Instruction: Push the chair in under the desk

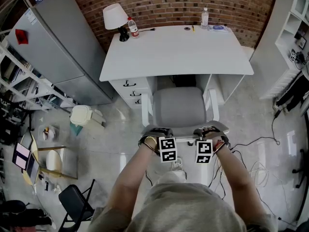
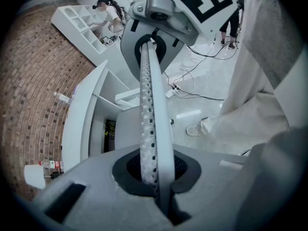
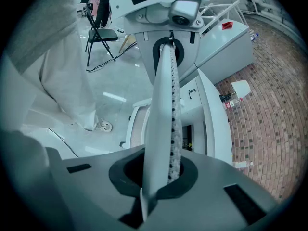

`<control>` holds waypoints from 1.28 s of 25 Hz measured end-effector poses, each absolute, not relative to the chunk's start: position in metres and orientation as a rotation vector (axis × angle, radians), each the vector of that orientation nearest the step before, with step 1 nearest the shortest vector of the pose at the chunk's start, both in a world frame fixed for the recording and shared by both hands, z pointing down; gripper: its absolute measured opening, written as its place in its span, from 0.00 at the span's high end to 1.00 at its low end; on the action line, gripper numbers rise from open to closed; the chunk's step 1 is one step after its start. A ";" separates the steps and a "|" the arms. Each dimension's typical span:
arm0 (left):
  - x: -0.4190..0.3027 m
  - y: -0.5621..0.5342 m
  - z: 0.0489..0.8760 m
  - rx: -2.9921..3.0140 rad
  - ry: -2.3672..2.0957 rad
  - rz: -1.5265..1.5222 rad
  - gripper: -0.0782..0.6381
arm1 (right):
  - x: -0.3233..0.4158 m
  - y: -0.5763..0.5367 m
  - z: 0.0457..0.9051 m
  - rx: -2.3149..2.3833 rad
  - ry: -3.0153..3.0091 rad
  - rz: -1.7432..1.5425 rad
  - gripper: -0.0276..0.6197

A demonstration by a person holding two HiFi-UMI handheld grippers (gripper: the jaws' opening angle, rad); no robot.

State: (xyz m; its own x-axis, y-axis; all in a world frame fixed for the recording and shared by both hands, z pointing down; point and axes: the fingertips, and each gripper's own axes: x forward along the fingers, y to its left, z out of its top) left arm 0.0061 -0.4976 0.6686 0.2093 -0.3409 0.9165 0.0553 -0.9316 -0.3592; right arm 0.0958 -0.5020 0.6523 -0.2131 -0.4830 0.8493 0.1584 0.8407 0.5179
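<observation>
A grey office chair (image 1: 179, 105) with white arms stands in front of the white desk (image 1: 174, 52), its seat partly under the desk's front edge. In the head view my left gripper (image 1: 157, 130) and right gripper (image 1: 211, 129) sit at the top edge of the chair's backrest, left and right of its middle. Whether they touch it is hidden by the hands. The left gripper view shows the left gripper (image 2: 153, 143) shut with nothing in it, above the chair (image 2: 127, 129) and the desk (image 2: 79, 114). The right gripper (image 3: 168, 143) is shut and empty too.
On the desk stand a lamp (image 1: 115, 16) and two bottles (image 1: 133, 27) (image 1: 204, 17). A drawer unit (image 1: 131, 91) fills the desk's left side. A grey cabinet (image 1: 53, 47), a white bin (image 1: 82, 115) and a folding chair (image 1: 75, 202) are to the left. Cables (image 1: 251, 163) lie on the right.
</observation>
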 end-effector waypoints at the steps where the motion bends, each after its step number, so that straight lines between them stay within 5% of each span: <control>1: 0.006 -0.499 0.668 -2.175 0.268 -1.778 0.87 | 0.096 -0.504 0.652 0.255 -1.690 -0.597 0.94; 32: 0.007 -0.555 0.667 -2.165 0.266 -1.769 0.87 | 0.097 -0.559 0.651 0.270 -1.684 -0.614 0.94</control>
State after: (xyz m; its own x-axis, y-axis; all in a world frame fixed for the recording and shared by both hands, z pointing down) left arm 0.0073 -0.5550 0.6673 0.2112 -0.3478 0.9135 0.0642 -0.9276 -0.3680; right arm 0.0971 -0.5595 0.6515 -0.2116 -0.5005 0.8395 0.1571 0.8303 0.5347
